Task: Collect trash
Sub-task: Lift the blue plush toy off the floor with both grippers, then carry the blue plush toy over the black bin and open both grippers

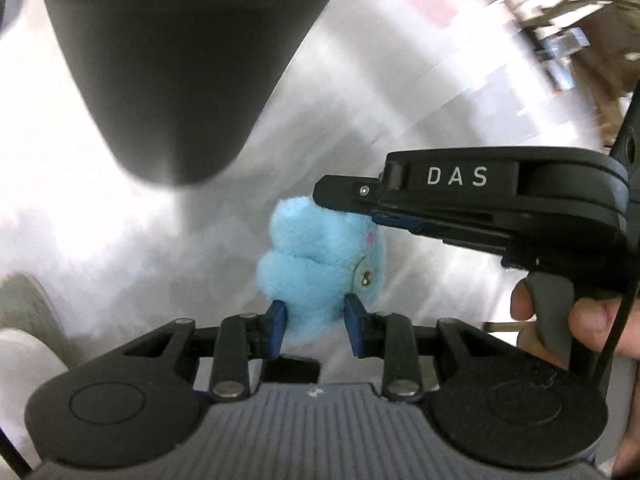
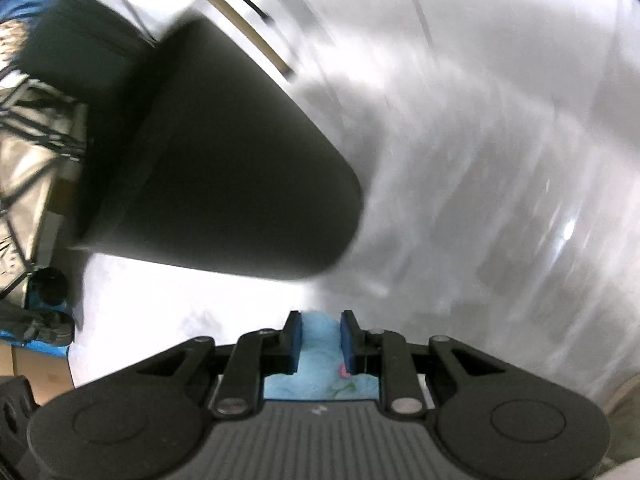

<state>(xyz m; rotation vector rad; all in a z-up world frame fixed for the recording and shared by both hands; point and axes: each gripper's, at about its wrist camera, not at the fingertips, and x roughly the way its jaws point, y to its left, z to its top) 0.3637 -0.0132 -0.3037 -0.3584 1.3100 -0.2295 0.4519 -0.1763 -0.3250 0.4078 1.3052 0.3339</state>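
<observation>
Both the left gripper (image 1: 314,326) and right gripper (image 2: 319,340) clamped the blue plush (image 1: 316,268); lifting together (steadily) toward the black bin (image 1: 168,68) seemed wise.

Blue plush toy (image 1: 316,268) pinched by left gripper (image 1: 315,328), right gripper (image 1: 360,204).

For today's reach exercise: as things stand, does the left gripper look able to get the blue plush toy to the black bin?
Probably yes. The left gripper grips the blue plush toy, the black bin stands close ahead, though the right gripper also clamps the toy.
</observation>
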